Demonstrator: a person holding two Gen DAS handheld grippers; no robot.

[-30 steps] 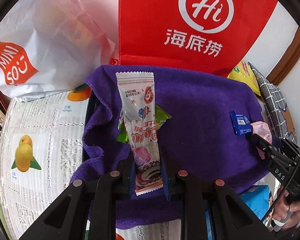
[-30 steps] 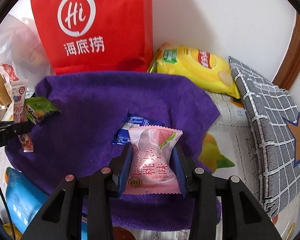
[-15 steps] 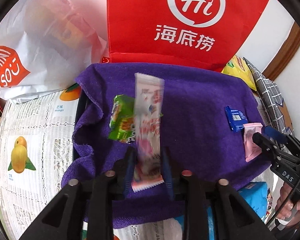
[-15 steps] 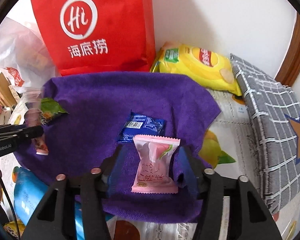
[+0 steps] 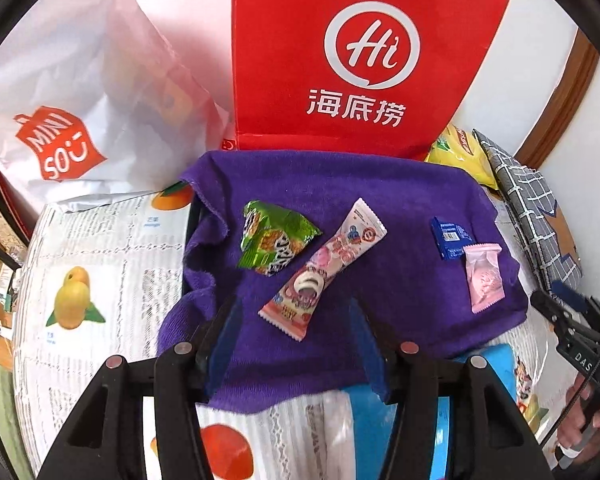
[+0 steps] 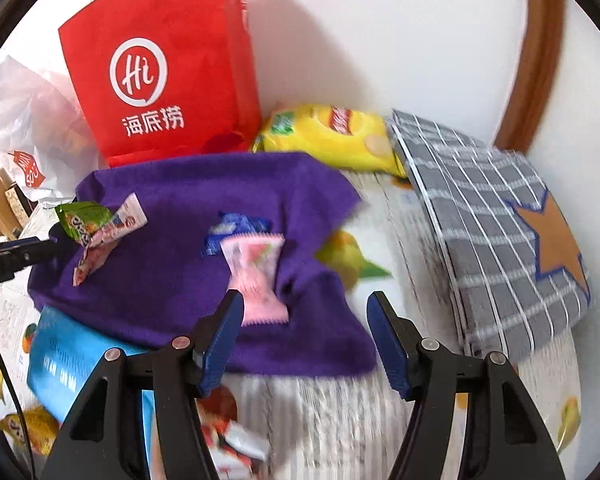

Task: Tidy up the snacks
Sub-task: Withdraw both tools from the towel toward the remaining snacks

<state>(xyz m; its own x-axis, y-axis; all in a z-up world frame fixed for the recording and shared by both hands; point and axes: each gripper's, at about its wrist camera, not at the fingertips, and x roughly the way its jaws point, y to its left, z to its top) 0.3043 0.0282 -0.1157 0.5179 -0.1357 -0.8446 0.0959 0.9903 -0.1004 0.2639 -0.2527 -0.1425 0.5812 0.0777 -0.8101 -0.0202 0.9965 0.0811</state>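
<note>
Snacks loose on the purple towel [image 5: 400, 208], left gripper [image 5: 296, 344] and right gripper [image 6: 304, 336] fingers released, empty.

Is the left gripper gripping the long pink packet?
No: the left gripper has just been opening, and the long pink packet lies free on the purple towel ahead of its fingers.

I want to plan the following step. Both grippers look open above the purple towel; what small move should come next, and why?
Probably draw the left gripper back toward another loose snack. Its jaws have just been opening, and the long pink snack lies free on the purple towel. The right gripper has likewise let go of the pink candy.
</note>
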